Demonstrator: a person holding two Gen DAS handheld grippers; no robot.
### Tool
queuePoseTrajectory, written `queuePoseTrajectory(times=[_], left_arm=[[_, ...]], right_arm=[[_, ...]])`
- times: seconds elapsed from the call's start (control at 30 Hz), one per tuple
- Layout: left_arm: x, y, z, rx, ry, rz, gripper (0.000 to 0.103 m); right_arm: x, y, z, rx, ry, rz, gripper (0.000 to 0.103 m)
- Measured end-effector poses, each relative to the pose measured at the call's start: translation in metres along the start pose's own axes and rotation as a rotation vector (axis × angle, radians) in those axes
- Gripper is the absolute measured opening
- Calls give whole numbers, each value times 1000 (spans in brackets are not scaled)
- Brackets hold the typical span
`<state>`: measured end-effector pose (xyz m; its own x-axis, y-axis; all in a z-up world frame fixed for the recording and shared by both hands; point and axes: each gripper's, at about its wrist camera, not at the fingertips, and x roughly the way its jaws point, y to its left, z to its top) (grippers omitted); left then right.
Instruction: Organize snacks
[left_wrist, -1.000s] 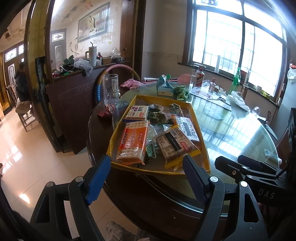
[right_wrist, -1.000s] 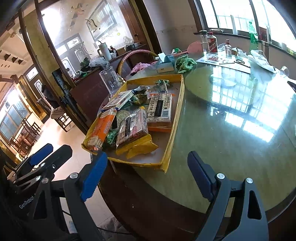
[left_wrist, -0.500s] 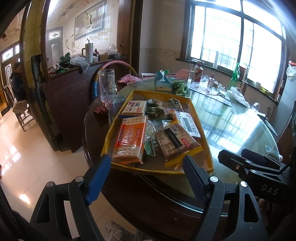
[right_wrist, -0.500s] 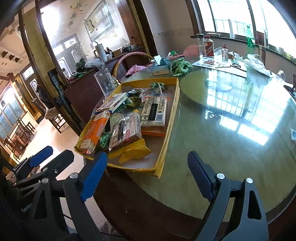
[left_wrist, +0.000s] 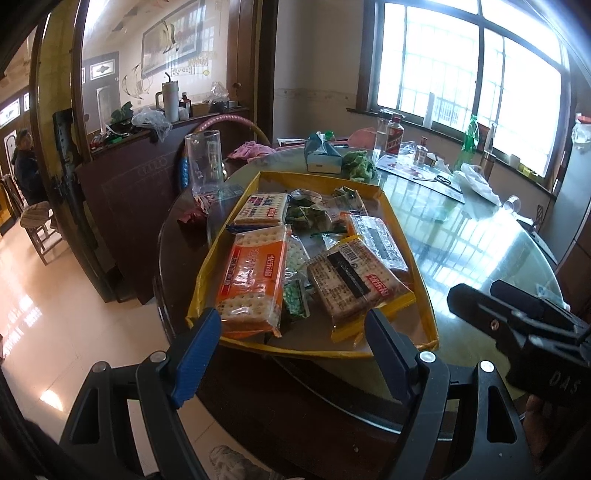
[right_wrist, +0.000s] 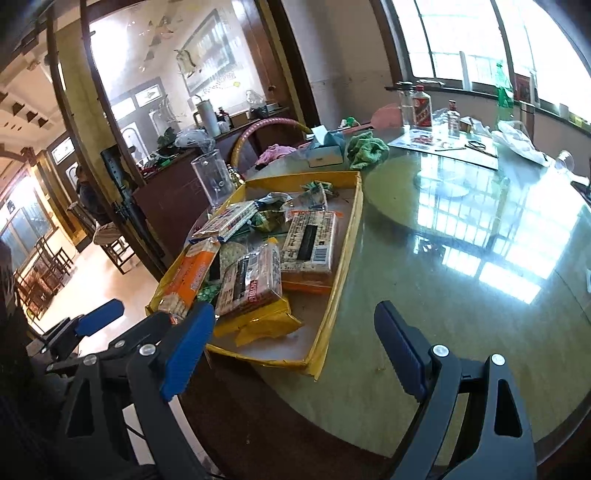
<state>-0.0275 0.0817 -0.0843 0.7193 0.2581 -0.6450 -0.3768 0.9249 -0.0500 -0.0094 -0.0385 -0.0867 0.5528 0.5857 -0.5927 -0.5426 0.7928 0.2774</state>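
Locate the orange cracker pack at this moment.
In the left wrist view the orange cracker pack lies in the near-left corner of the yellow tray, just beyond the left gripper, with small green packets to its right.

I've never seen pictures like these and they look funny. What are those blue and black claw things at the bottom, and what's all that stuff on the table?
The claws are two-finger grabbers a person holds, one per hand. Each carries a camera looking along its fingers, so each picture is one grabber's view. The left gripper and the right gripper are both open, holding nothing. On the round glass-topped table sits a shallow yellow cardboard tray full of snacks: an orange cracker packet, a blue-and-white cracker packet, small green sweet wrappers. Behind it stands a clear plastic jug.
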Motion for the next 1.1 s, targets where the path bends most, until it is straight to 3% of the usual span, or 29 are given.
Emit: queuePoseTrajectory(times=[0.33, 1.1], left_arm=[[18, -1, 7, 20, 28, 34, 80], [20, -8, 8, 75, 37, 69, 80]], right_arm=[[16, -6, 5, 1, -4, 49, 88], [19, -6, 4, -6, 5, 39, 88]])
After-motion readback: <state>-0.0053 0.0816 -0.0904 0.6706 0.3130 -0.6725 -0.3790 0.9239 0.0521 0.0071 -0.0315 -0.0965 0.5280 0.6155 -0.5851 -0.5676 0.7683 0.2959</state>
